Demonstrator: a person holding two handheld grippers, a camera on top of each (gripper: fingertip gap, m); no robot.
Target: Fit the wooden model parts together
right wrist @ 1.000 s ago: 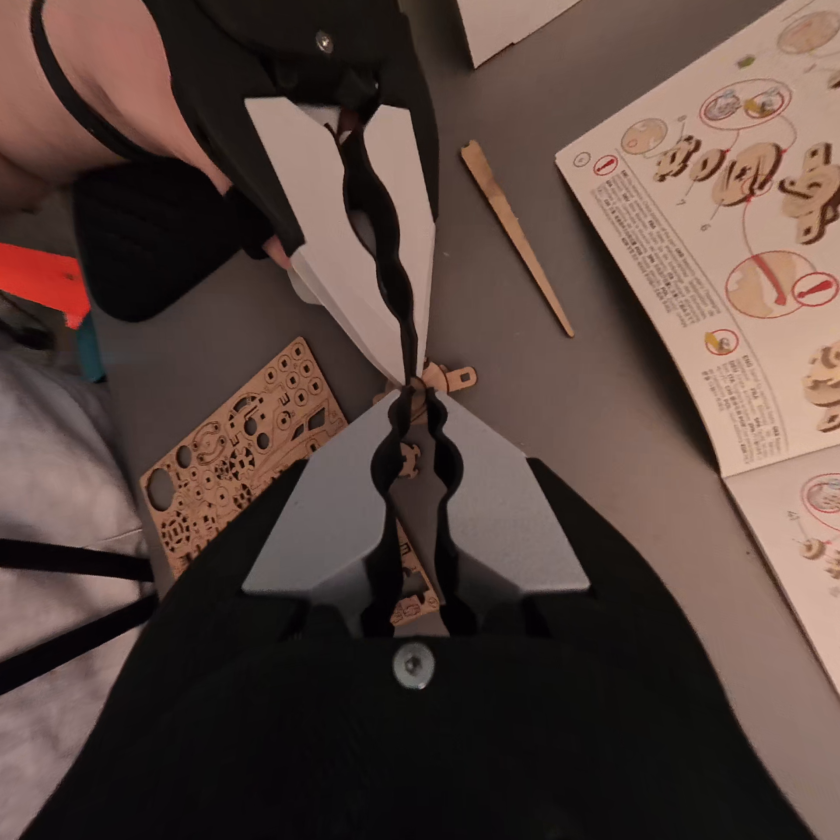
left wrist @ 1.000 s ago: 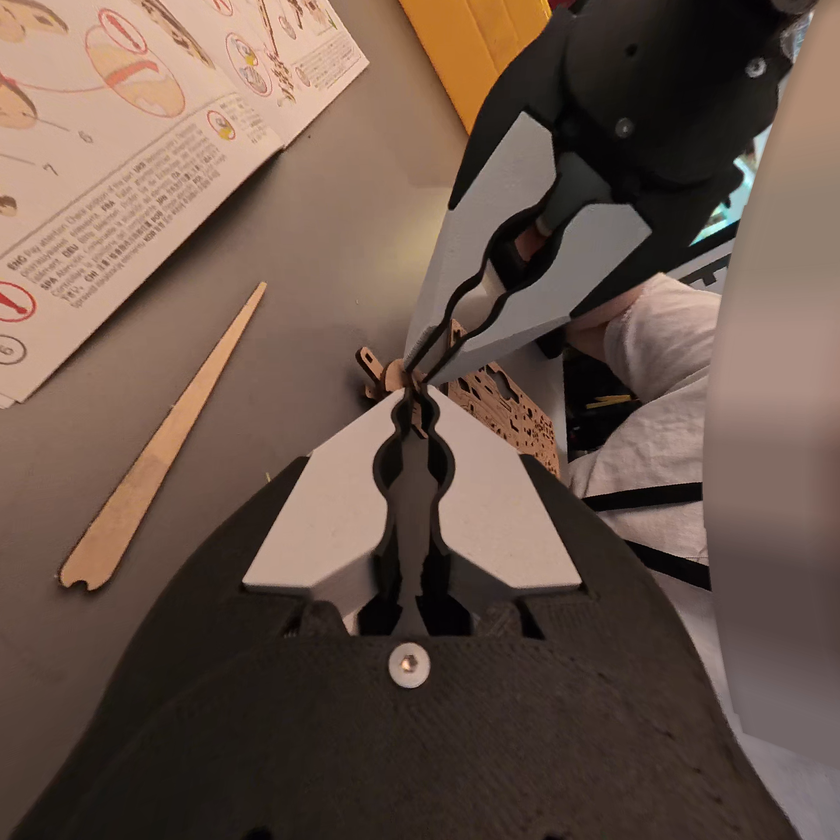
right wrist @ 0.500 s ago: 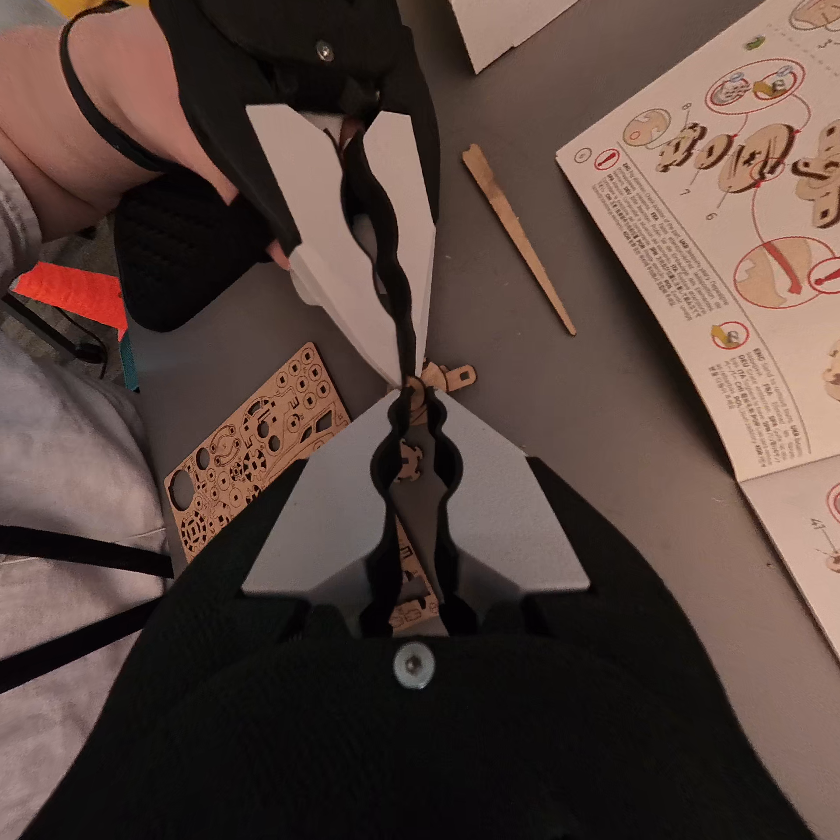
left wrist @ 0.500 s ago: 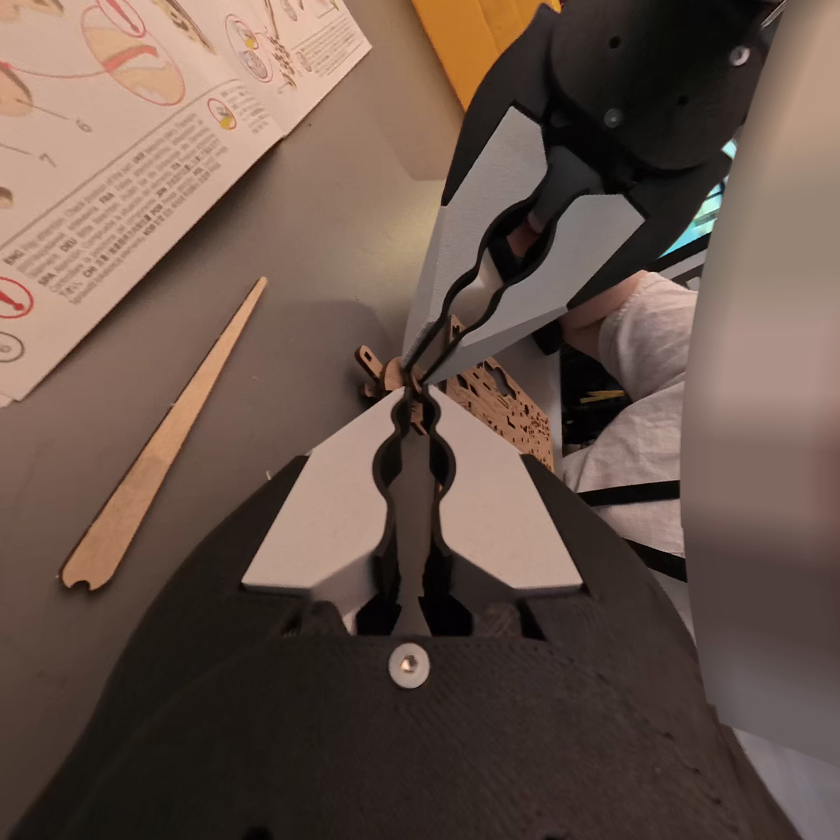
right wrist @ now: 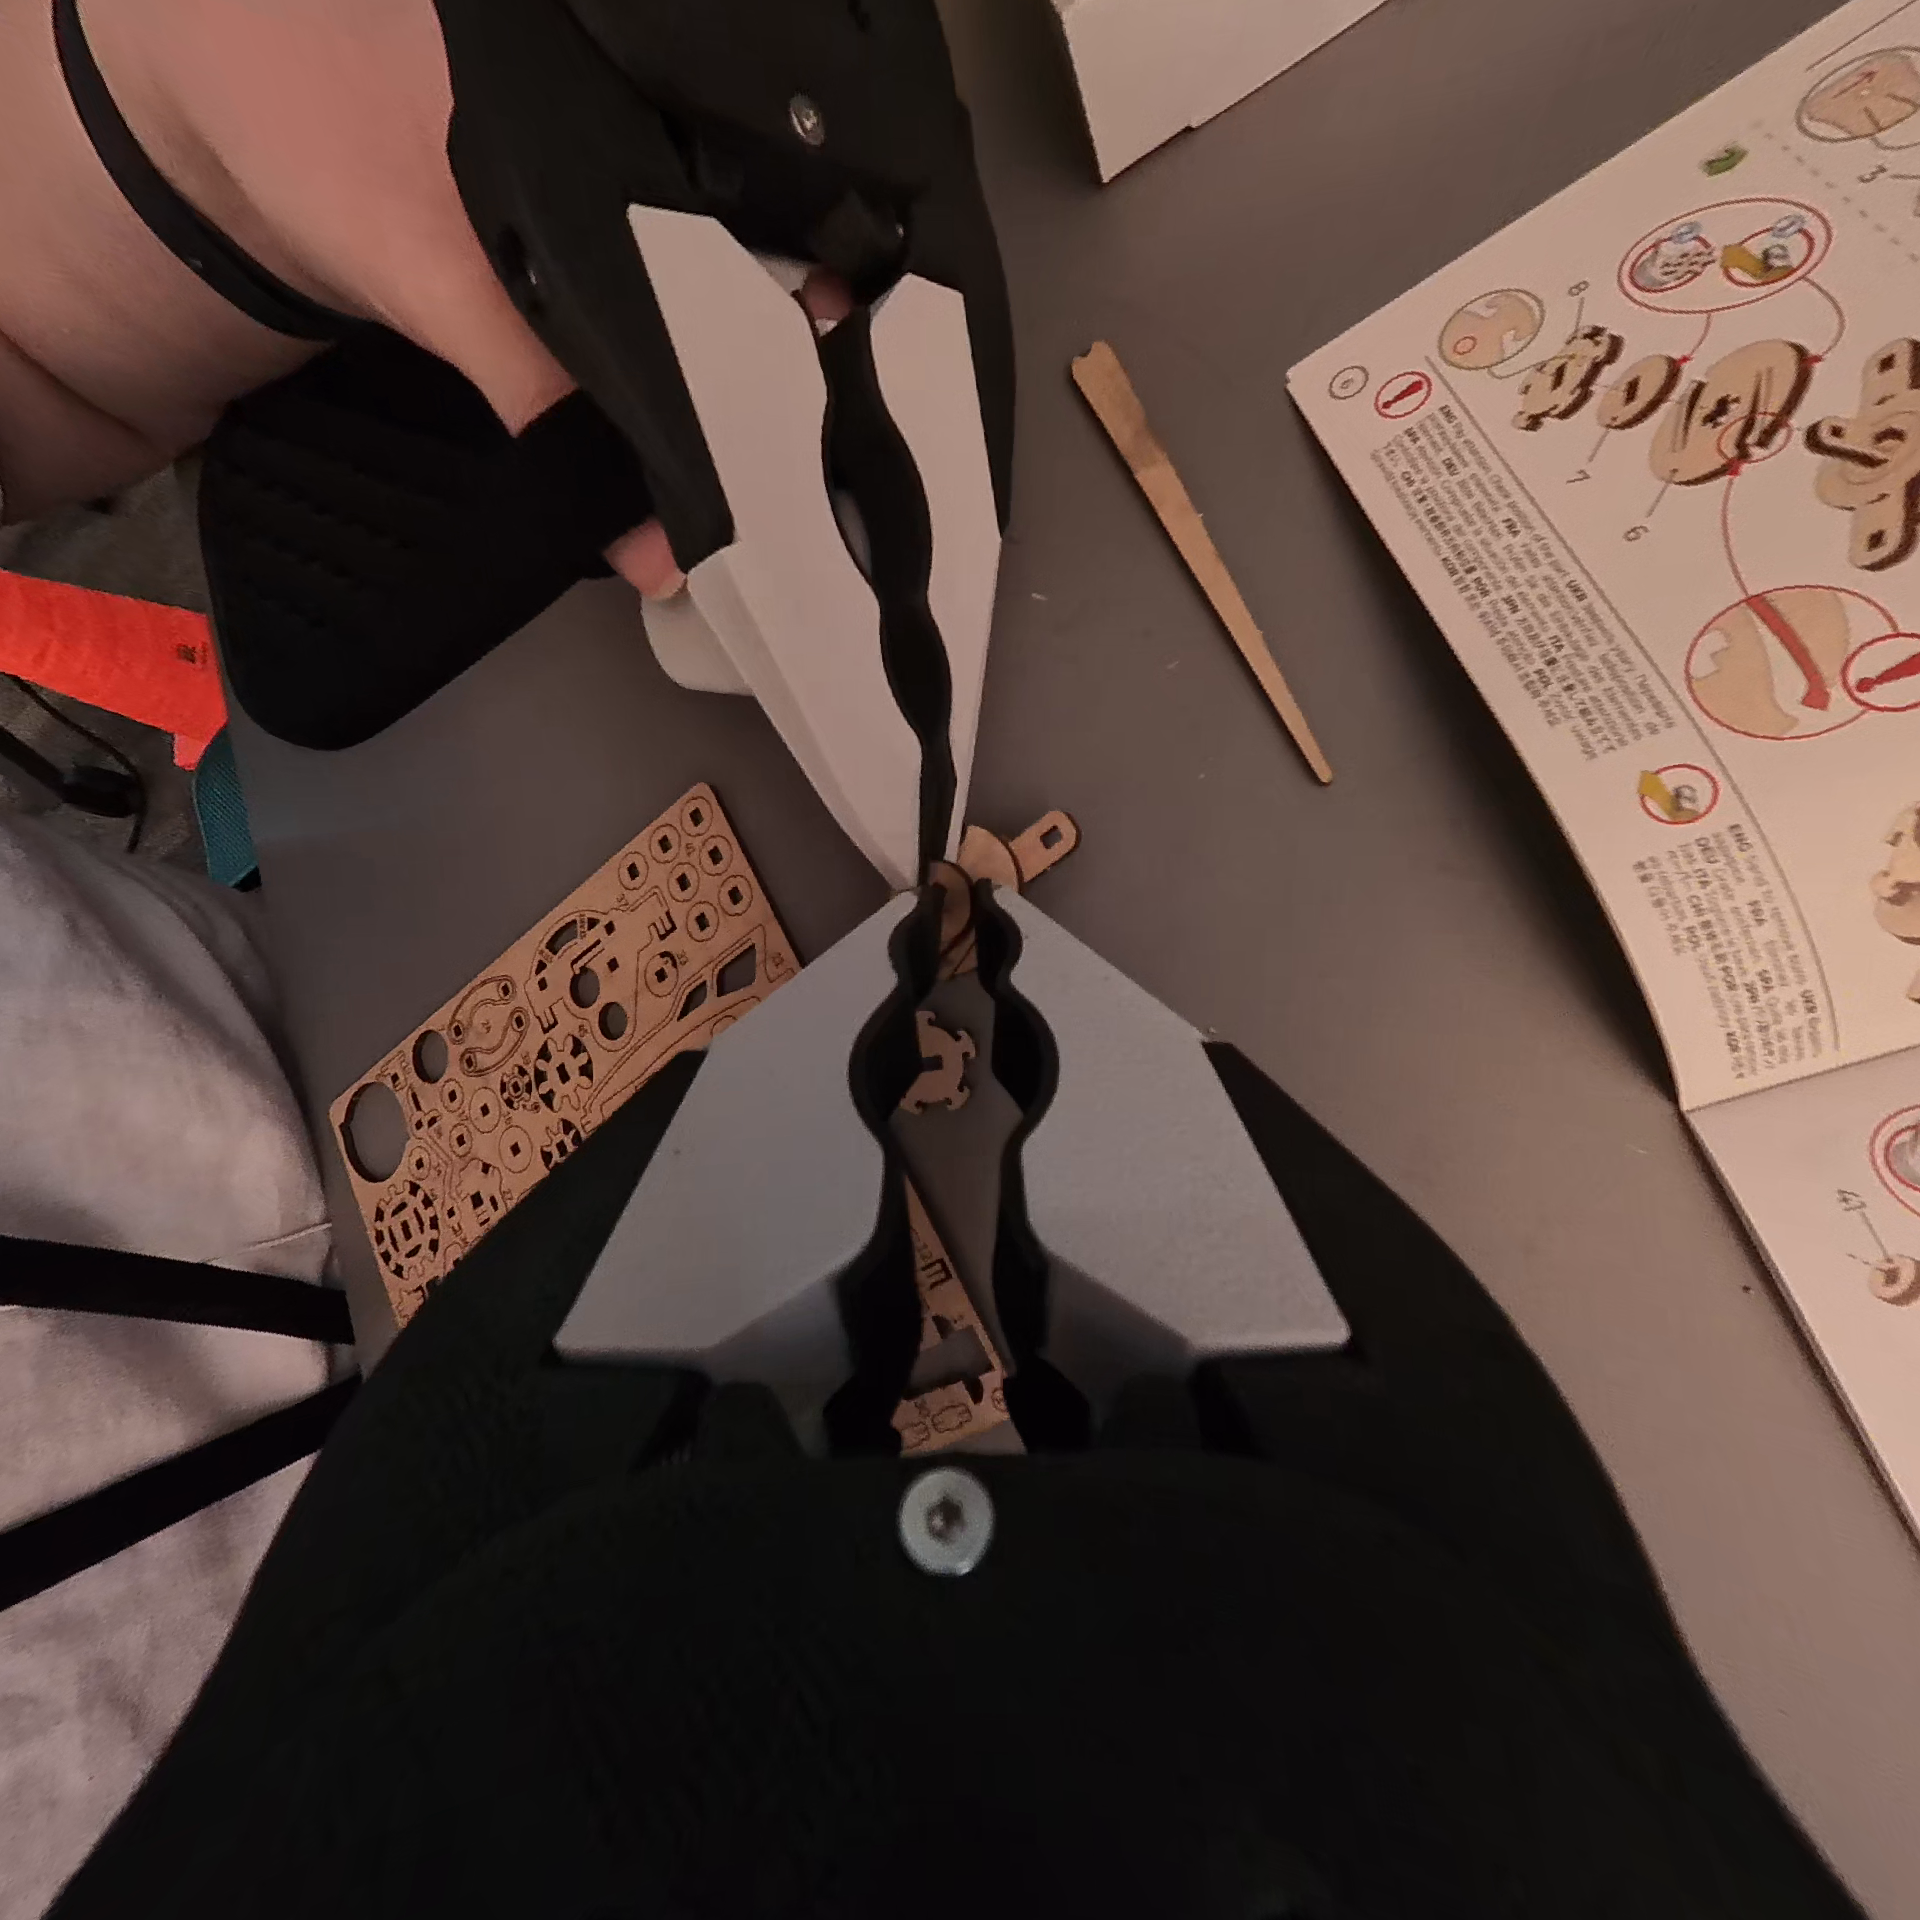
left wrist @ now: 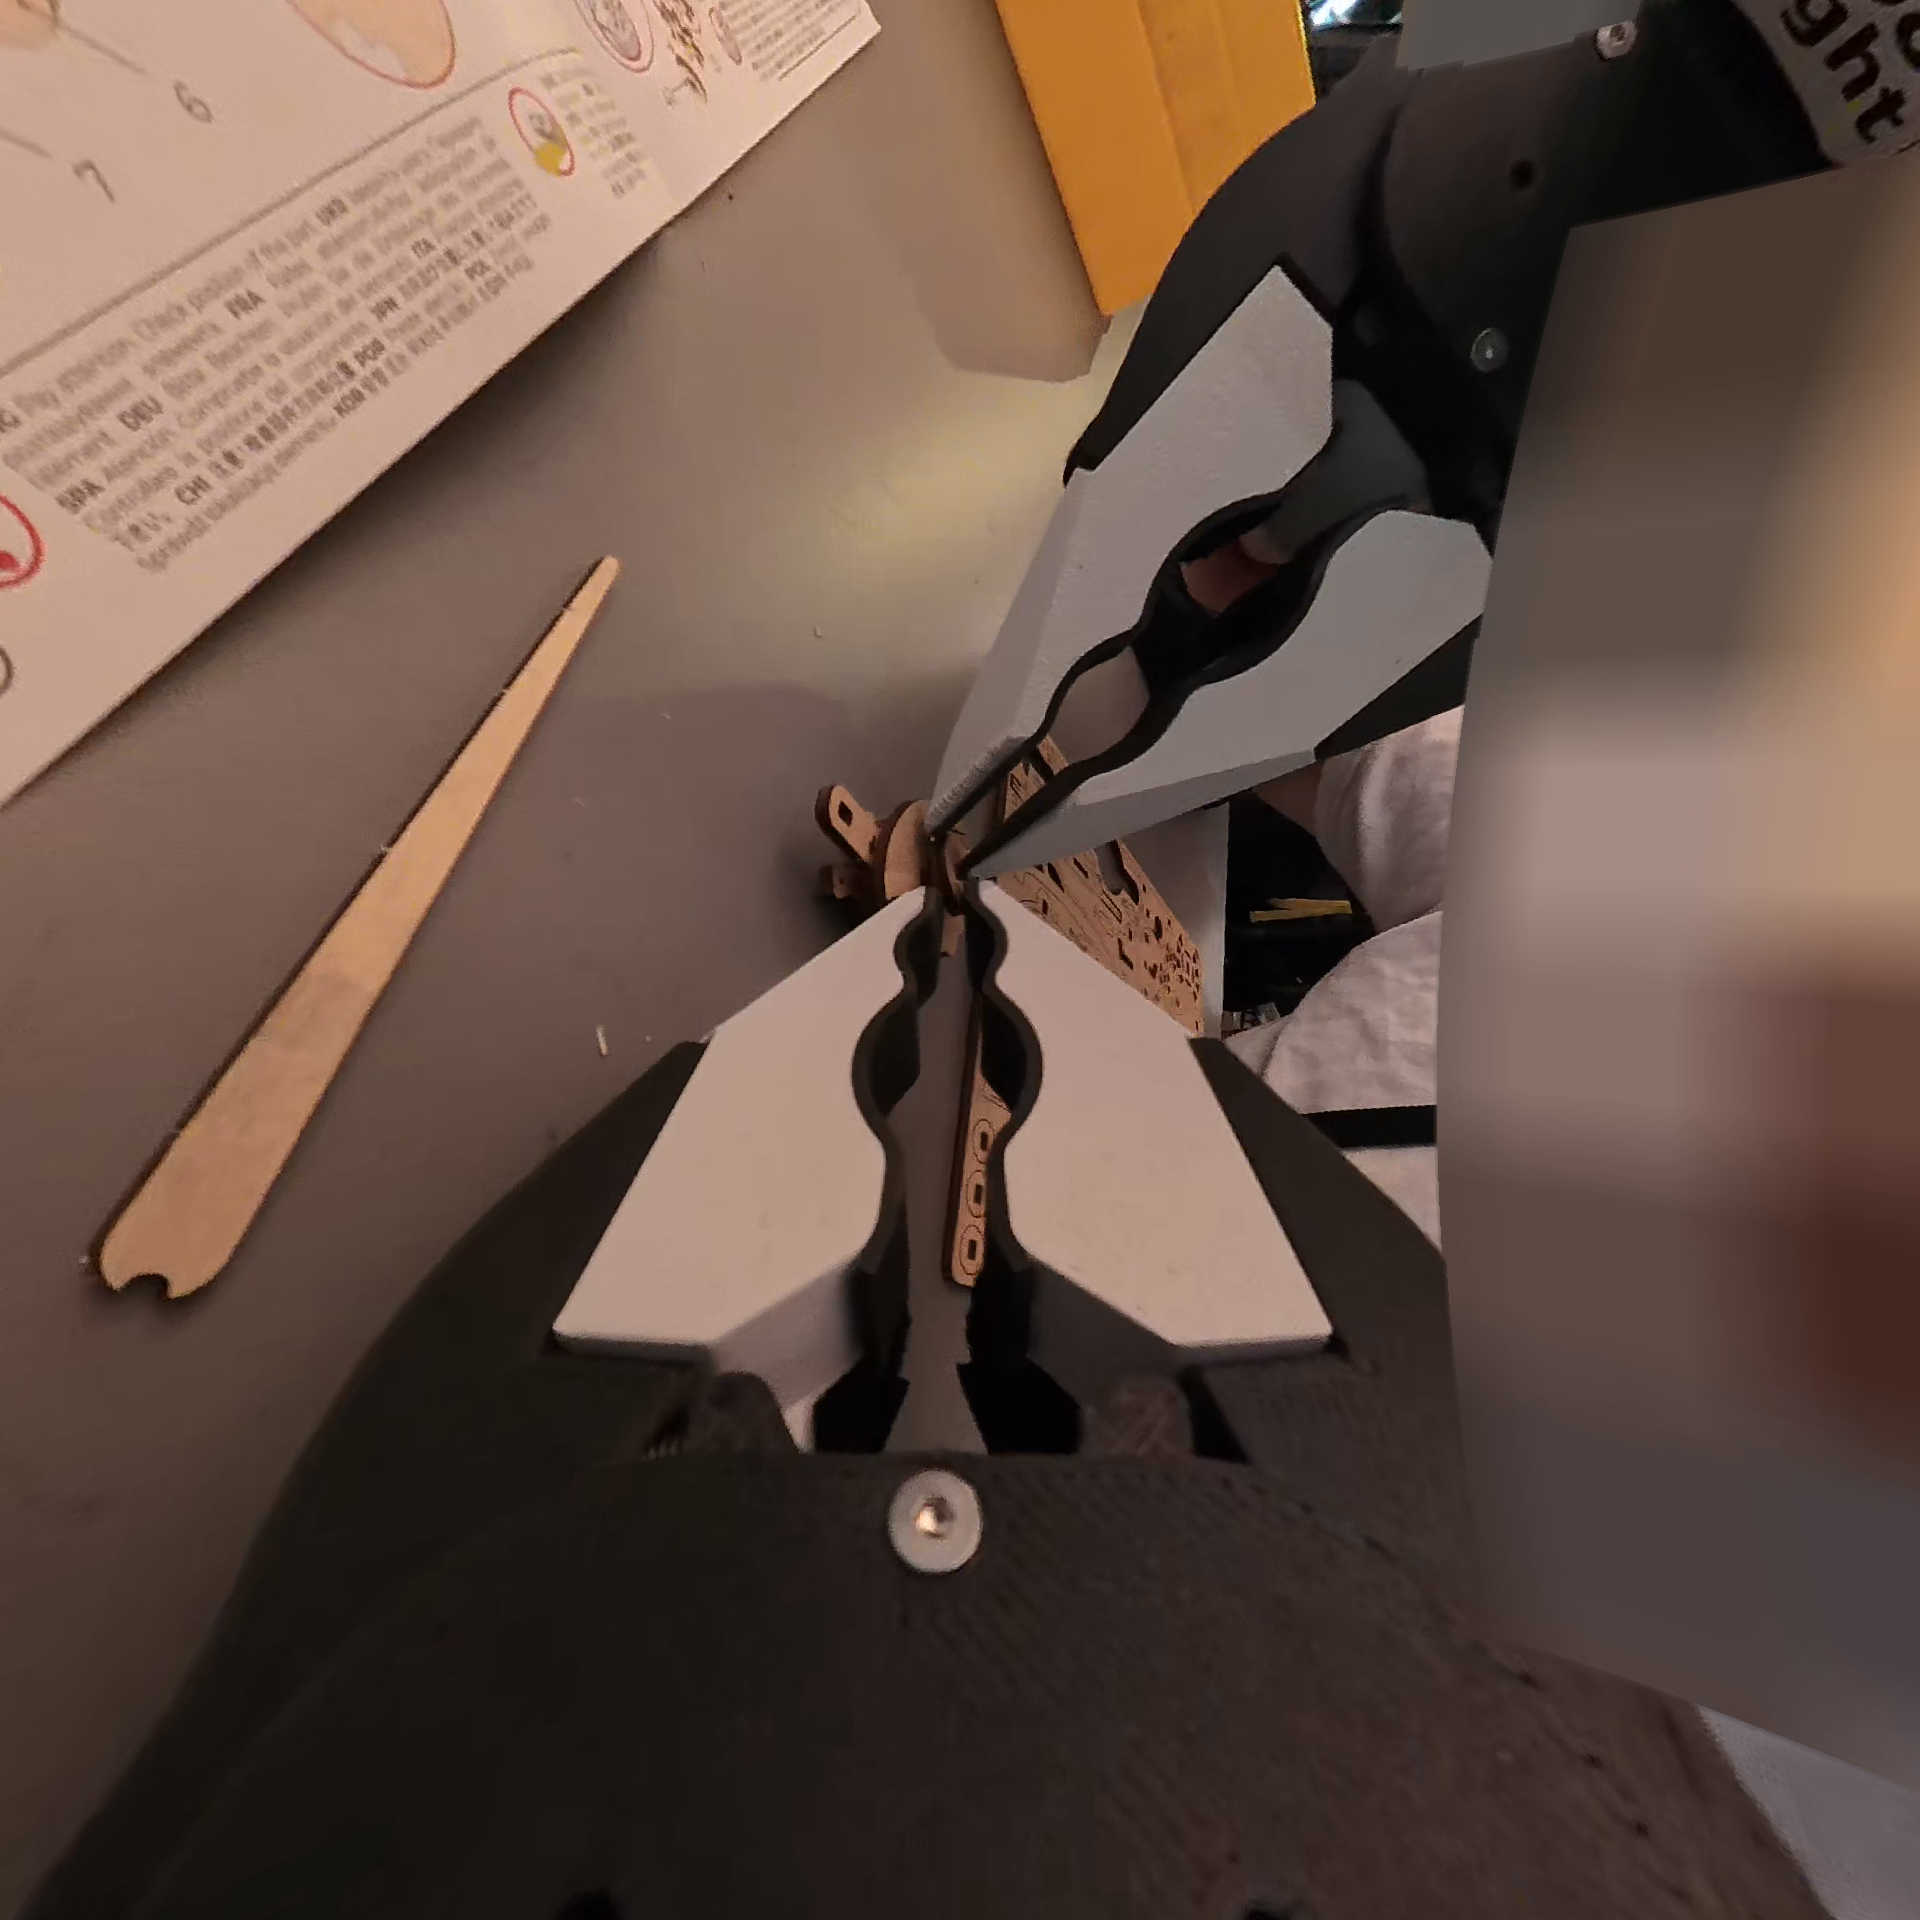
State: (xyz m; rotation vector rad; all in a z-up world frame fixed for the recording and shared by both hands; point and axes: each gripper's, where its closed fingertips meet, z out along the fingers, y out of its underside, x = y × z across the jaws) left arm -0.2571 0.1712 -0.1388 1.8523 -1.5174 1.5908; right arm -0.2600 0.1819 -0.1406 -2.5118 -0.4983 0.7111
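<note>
Hand-held gripper (left wrist: 943,902), wavy-edged, pinching flat wooden part (left wrist: 906,850)

Grey table (left wrist: 727,520): booklet (left wrist: 260,208), wooden stick (left wrist: 343,966), part sheet (right wrist: 540,1039).

Open instruction booklet (right wrist: 1621,623) spread on the grey table (right wrist: 1299,1039), pictures facing up. Just beside the booklet, a slim tapered wooden stick (right wrist: 1195,551) lying flat. Beyond the booklet, a yellow box (left wrist: 1153,135) and a white box (right wrist: 1184,73). Well apart from it, an orange tag (right wrist: 104,655) off the table edge.
</note>
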